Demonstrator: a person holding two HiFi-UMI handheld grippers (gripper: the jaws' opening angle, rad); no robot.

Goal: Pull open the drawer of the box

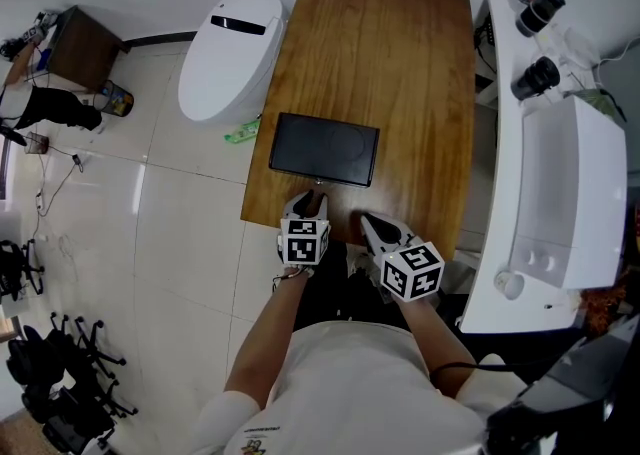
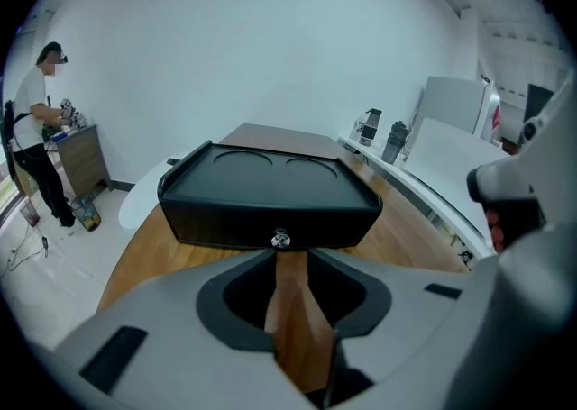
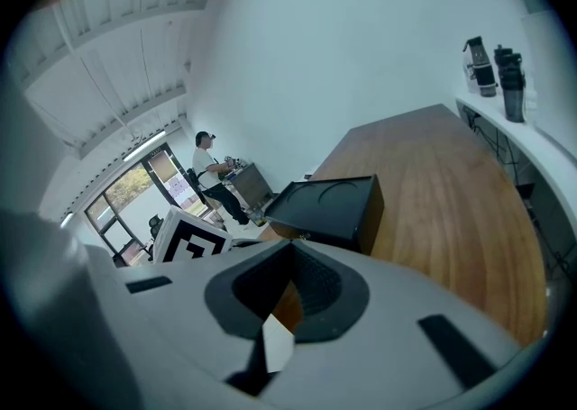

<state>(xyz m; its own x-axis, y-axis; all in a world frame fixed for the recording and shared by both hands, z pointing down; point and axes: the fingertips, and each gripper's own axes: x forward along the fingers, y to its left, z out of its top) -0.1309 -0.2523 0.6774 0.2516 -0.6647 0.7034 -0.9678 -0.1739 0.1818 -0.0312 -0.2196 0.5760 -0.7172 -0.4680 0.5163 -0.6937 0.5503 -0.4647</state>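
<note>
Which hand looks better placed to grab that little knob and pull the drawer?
Left. The left gripper sits right before the knob, jaws apart and lined up on it. The right gripper is off to one side of the knob.

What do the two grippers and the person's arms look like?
The left gripper and right gripper are pale grey with dark insets, each carrying a white cube with black square markers. The person wears a white short-sleeved shirt.

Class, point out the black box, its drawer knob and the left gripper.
Black box (image 1: 324,148): head view, middle of its top.
Drawer knob (image 2: 281,238): left gripper view, the shiny knob on the front.
Left gripper (image 1: 307,202): head view, between its fingertips.
</note>
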